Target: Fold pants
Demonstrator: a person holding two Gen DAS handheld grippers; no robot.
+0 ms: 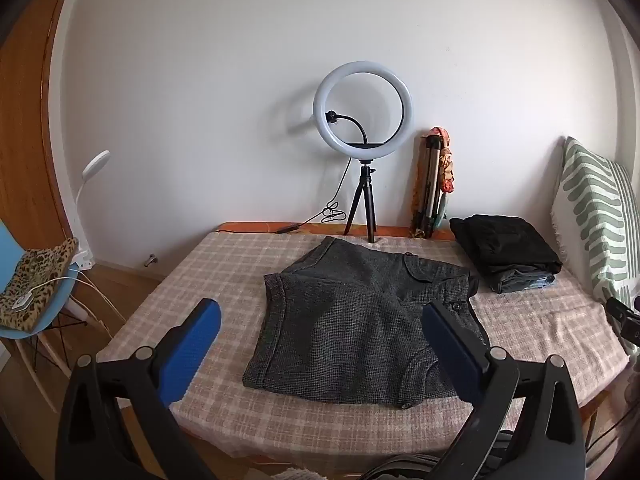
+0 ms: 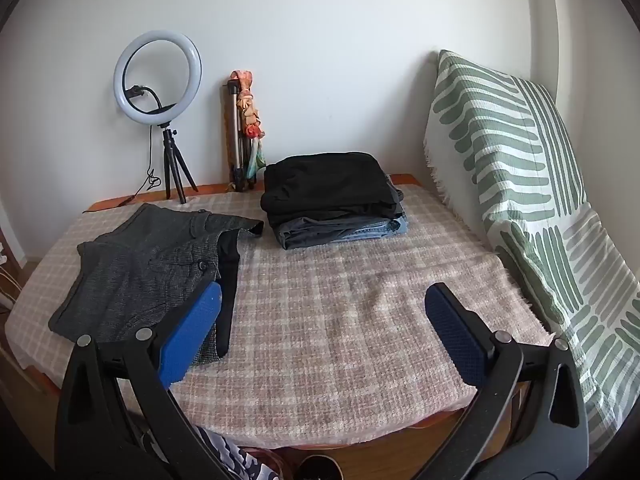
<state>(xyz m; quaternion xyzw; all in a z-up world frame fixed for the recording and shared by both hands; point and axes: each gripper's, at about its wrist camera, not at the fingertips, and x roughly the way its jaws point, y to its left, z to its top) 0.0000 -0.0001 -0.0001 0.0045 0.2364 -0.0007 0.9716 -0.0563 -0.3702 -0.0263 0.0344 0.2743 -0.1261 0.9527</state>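
Observation:
Grey tweed shorts (image 1: 360, 320) lie folded in half on the checked table cover (image 1: 224, 264), with a buttoned waistband to the right. My left gripper (image 1: 324, 312) hovers before them, open wide with nothing between its blue pads. In the right wrist view the same shorts (image 2: 152, 268) lie at the left. My right gripper (image 2: 324, 304) stands open over bare cloth (image 2: 340, 320) to their right, its left pad (image 2: 192, 332) in front of the shorts' near right corner. Neither gripper holds anything.
A stack of folded dark garments (image 2: 332, 196) sits at the back right. A ring light on a tripod (image 1: 362, 120) and a folded tripod (image 1: 434, 184) stand by the wall. A green-patterned cushion (image 2: 520, 184) leans at the right. A blue chair (image 1: 28, 280) stands left of the table.

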